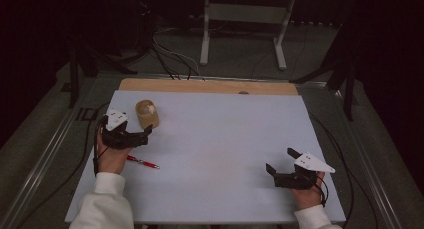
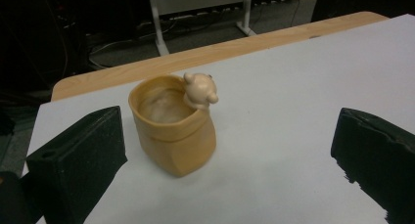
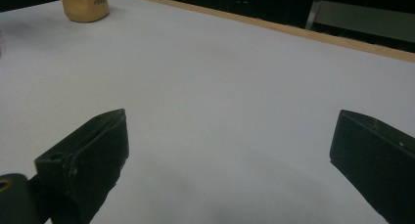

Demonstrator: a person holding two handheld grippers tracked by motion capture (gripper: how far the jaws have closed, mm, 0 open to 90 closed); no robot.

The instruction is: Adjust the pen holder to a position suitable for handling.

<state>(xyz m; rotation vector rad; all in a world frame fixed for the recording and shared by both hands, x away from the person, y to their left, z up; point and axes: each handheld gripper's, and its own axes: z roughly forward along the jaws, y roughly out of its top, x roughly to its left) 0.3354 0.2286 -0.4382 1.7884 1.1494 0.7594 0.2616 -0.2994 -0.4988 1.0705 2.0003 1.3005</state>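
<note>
Left gripper (image 1: pixel 141 134), jaws spread wide, hovers just short of a tan, sack-shaped pot (image 1: pixel 147 114) at the far-left part of a pale sheet (image 1: pixel 225 154) covering the table. Seen along that gripper's own jaws, the pot (image 2: pixel 172 128) stands upright between and beyond them, untouched, with a small bear figure (image 2: pixel 200 90) perched on its rim; the wide gap appears chosen so both jaws can pass either side of its body. Near the person's left hand (image 1: pixel 111 159), a red pen (image 1: pixel 142 162) lies flat on the sheet, apart from the pot.

At the right, the right gripper (image 1: pixel 283 163) rests low near the sheet's front edge, jaws likewise wide and holding nothing, well apart from the work, seemingly parked while the other hand acts. From its camera the pot (image 3: pixel 84 5) appears far off, its top cut by the frame.

Dim light swallows the room beyond the wooden table edge (image 1: pixel 210 86); only a white stand (image 1: pixel 245 24) and floor cables can be made out. What the pot holds is unclear: its pale interior may be empty or lined. The pen's tip is too small to read.
</note>
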